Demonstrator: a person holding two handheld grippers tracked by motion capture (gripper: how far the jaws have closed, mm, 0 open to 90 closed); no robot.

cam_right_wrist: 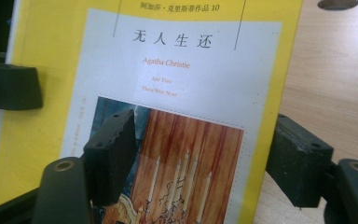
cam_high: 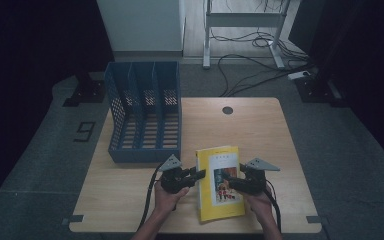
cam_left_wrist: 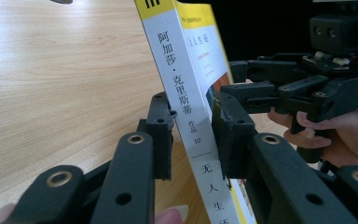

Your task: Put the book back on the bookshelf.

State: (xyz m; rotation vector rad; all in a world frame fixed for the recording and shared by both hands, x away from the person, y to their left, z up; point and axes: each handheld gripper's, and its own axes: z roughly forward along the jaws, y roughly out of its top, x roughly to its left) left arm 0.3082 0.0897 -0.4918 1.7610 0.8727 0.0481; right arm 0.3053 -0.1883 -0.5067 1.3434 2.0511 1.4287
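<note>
Near the counter's [cam_high: 130,200] front edge, the left tool [cam_left_wrist: 193,135] clamps the spine of the yellow Agatha Christie paperback [cam_high: 221,182], while the right tool [cam_right_wrist: 200,154] stands open, its jaws straddling the cover without pressing. Best to keep the spine grip square and firm before lifting toward the blue file rack [cam_high: 145,112]. The cover shows candles under Chinese lettering.

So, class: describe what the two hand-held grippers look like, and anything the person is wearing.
Both the left gripper and right gripper are black, blocky, with two ridged fingers on bolted links. Each carries a grey three-cornered plate on top and trails a black cable. The forearms are bare, with no sleeves or gloves showing.
</note>
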